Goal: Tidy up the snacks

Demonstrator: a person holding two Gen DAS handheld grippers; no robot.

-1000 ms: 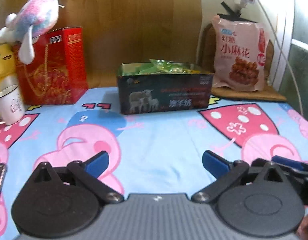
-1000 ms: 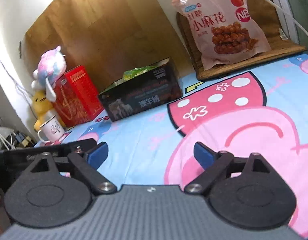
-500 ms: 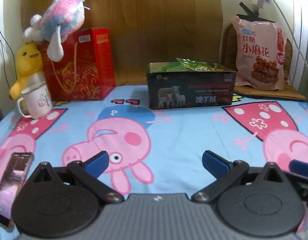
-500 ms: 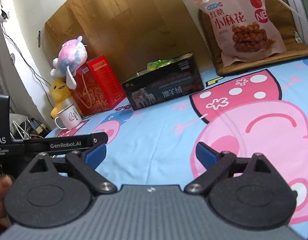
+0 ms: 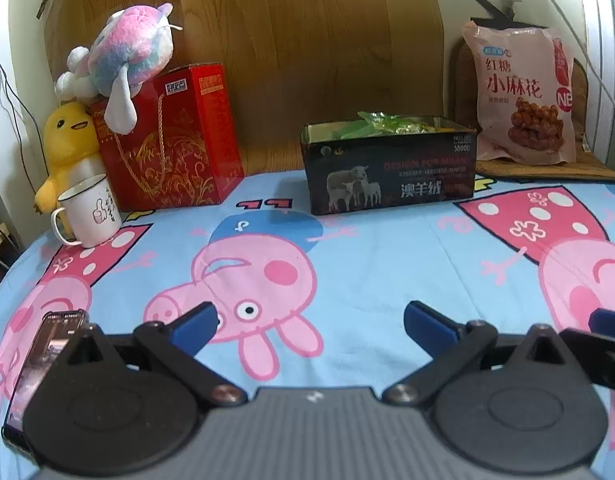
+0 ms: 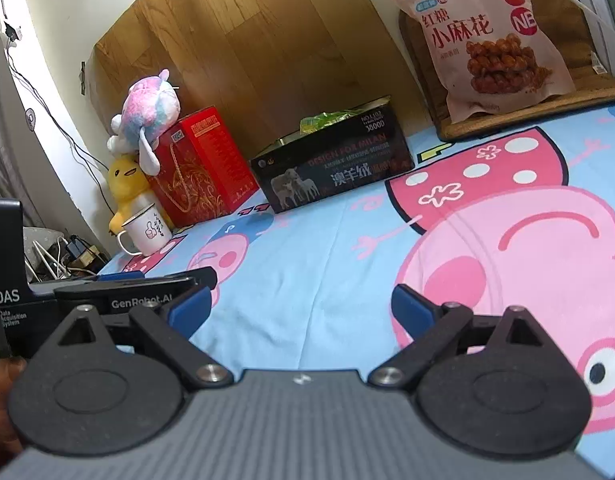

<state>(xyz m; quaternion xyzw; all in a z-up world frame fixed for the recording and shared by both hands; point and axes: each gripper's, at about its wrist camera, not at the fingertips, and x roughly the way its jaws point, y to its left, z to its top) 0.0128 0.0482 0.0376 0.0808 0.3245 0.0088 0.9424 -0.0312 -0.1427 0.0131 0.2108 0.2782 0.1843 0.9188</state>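
A dark open tin box [image 5: 391, 168] [image 6: 335, 172] with a sheep picture stands at the far side of the cartoon-print sheet, with green snack packets [image 5: 381, 124] [image 6: 327, 118] poking over its rim. A big pink snack bag [image 5: 523, 92] [image 6: 487, 36] leans upright behind it to the right, on a brown mat. My left gripper [image 5: 309, 320] hovers low over the sheet, well short of the box, open with nothing between its blue pads. My right gripper [image 6: 299, 306] is open and empty too, beside the left one, whose body [image 6: 119, 292] shows at the left.
A red gift box [image 5: 175, 140] with a pastel plush toy [image 5: 127, 56] on top stands at the back left, beside a yellow duck plush [image 5: 65, 152] and a white mug [image 5: 91, 210]. A phone [image 5: 39, 364] lies at the near left. Wooden headboard [image 5: 307, 40] behind.
Both grippers have pulled back from the box, so more of the sheet, the phone and the mug now show. Both stayed open and empty.
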